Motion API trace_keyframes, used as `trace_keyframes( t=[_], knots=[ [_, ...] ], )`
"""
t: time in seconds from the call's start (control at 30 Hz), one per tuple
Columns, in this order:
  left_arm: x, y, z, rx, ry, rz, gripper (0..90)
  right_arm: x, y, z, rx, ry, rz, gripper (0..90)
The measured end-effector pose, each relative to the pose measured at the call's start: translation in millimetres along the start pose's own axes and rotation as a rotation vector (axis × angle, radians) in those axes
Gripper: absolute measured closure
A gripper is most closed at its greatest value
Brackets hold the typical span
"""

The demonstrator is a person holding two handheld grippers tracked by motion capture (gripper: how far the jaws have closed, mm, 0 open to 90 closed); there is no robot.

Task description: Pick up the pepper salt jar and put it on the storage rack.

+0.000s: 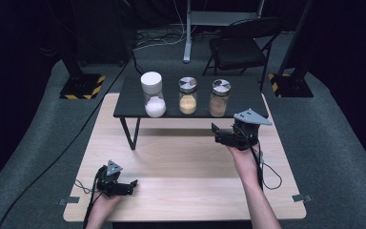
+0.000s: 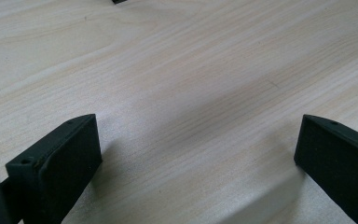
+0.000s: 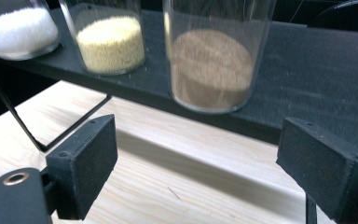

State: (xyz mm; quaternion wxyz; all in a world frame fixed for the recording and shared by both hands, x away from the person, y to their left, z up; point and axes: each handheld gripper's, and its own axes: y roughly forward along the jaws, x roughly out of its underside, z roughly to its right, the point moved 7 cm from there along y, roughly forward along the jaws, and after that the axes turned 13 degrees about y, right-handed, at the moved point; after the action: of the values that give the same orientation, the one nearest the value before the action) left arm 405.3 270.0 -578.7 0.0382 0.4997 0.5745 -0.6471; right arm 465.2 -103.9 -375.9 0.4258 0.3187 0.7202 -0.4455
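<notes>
Two tools are in use: the right tool is released, jaws wide with nothing between them, just in front of the brown jar; the left tool rests low on the wooden surface, also released. One black shelf stands on the surface and carries three jars: one white-lidded jar, one yellow jar, and the brown one at the right.

High view down over the table, gripper views low and close, right sharing the brown jar.
</notes>
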Motion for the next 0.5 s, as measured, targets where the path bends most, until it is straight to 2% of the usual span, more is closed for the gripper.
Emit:
trace_keyframes(
  t=[0.5],
  knots=[
    [0.0,0.0,0.0,0.0,0.0,0.0,0.2,33.8,-5.9,12.7,-0.002,0.027,-0.022,11.0]
  ],
)
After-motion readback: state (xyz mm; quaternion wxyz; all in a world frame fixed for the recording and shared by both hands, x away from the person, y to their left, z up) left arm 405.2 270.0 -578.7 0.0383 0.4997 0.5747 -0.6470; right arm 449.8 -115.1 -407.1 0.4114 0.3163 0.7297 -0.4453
